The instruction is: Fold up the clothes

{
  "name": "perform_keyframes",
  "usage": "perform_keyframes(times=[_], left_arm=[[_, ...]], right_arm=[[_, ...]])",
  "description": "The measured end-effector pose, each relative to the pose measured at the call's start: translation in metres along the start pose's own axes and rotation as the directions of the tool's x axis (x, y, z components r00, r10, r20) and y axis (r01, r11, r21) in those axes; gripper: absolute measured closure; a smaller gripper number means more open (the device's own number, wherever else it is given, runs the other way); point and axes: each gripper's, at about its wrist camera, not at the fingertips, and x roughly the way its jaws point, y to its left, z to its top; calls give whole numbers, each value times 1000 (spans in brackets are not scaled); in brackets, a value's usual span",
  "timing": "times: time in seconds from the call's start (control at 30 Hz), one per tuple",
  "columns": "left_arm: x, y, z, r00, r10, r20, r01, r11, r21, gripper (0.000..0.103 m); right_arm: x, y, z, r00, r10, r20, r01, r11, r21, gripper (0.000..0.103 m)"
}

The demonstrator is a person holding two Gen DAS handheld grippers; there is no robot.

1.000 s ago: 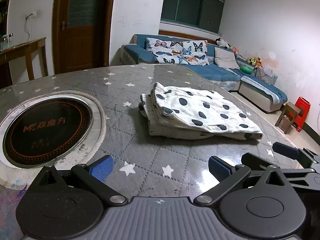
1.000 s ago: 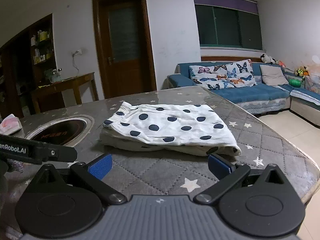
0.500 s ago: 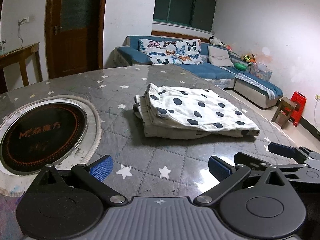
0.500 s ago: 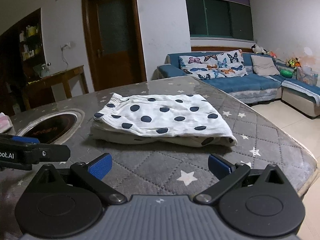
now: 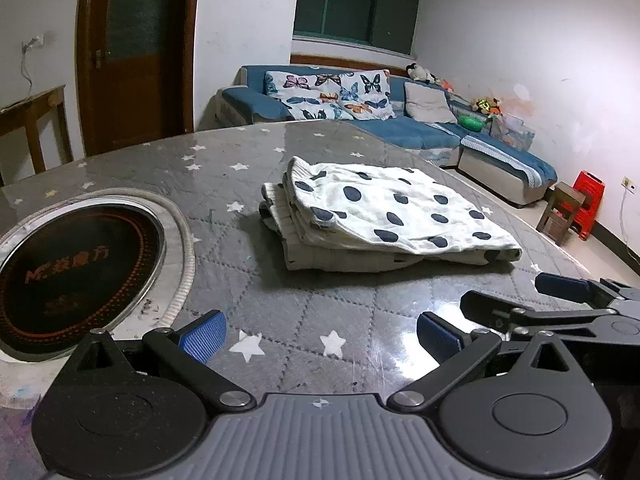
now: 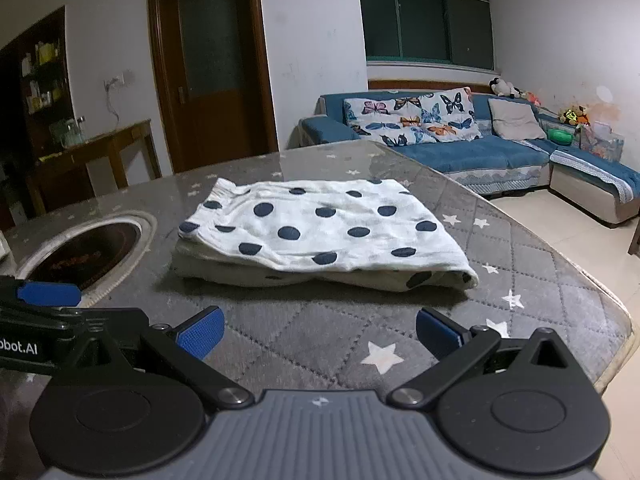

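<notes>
Right wrist view shows the polka-dot garment (image 6: pixel 320 236) lying folded mid-table (image 6: pixel 540 288), apart from the empty, spread right gripper (image 6: pixel 318 332) and left gripper (image 5: pixel 320 334), so any final squaring calls for gentle corner pinches without dragging the layers.

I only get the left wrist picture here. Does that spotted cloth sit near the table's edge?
Observer: Yes. In the right wrist view the folded polka-dot garment lies close to the table's right rim, with floor beyond.
Operator: What is left of the wooden door?
Observer: A dark shelf unit with bottles on it, behind a wooden side table.
Operator: Is the other tool holding anything?
Observer: No. The right gripper has its jaws wide apart, with only table between them; the left gripper is open too.
</notes>
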Motion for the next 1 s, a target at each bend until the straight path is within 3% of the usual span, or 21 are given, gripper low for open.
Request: perform_keyframes(times=[1.0], left_arm=[[13, -1, -1, 998, 32, -48, -31, 999, 12, 0]], right_arm=[[16, -12, -6, 1000, 6, -12, -5, 999, 40, 0]])
